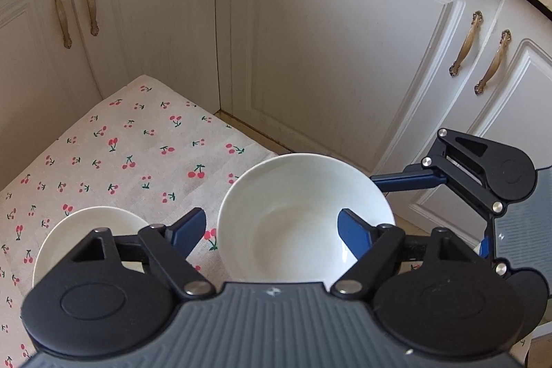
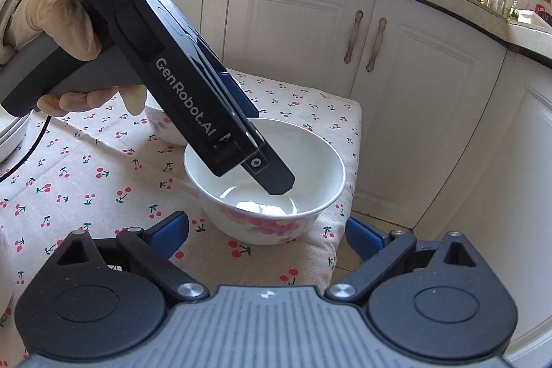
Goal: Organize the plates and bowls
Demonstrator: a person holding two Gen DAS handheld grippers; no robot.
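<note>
White bowl (image 2: 265, 181) sits between the left gripper's (image 1: 272, 230) spread fingers, 1 inside, ungripped; right gripper (image 2: 267, 230) gapes nearby. Next: pinch the rim.

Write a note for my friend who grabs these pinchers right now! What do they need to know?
Left gripper: open, tilted down at the flowered bowl, one finger inside it, not clamped yet.
Right gripper: open and empty, just in front of that bowl.
Things: the flowered bowl stands near a corner of the cherry cloth. A second bowl stands apart behind it. What look like stacked dishes are at the left edge.
Done: the two bowls are not stacked yet.
Left: probably grip the flowered bowl and nest it with the other one.
</note>
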